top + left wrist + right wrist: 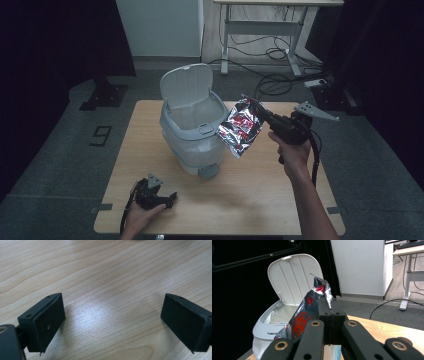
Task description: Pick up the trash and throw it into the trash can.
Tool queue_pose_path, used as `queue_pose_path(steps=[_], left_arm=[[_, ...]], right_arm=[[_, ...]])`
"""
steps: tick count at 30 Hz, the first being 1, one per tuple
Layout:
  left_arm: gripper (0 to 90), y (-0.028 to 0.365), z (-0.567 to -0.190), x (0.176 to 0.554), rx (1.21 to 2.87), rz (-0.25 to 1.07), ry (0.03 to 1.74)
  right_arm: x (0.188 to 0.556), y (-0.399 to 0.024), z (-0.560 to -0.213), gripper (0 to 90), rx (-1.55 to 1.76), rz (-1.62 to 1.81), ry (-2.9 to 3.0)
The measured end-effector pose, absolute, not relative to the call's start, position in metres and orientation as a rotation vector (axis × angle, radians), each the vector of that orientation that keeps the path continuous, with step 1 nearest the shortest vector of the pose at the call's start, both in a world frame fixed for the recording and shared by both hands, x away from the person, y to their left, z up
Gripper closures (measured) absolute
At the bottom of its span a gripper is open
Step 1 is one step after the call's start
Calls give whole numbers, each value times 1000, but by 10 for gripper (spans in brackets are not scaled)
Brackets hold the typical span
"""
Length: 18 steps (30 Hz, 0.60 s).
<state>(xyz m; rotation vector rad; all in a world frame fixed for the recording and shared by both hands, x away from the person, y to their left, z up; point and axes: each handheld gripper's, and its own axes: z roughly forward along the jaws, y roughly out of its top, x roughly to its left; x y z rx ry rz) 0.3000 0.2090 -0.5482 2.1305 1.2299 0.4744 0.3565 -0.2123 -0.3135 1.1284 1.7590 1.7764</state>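
Note:
A crumpled silver foil bag with red print (241, 127) hangs in the air just right of a small white bin (192, 127). My right gripper (261, 113) is shut on the bag's upper edge; the right gripper view has the foil bag (312, 305) pinched between the closed jaws, with the bin (277, 322) behind and below. The bin's lid (186, 84) stands up and its mouth is lined with a clear bag. My left gripper (173, 199) rests on the wooden table (260, 195) near the front left. Its fingers (43, 322) stand wide apart over bare wood.
A grey pedal (209, 171) sticks out at the bin's base. Beyond the table are a white desk frame (260, 30), cables on the floor (275, 80) and dark curtains on both sides. The table's front right is bare wood.

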Motion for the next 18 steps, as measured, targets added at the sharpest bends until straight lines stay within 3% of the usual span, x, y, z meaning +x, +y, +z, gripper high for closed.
queue_pose_path(steps=[18], left_arm=[[52, 209, -548, 300, 2132, 472, 1226]], right_arm=[[364, -204, -297, 900, 1104, 1779, 1748]])
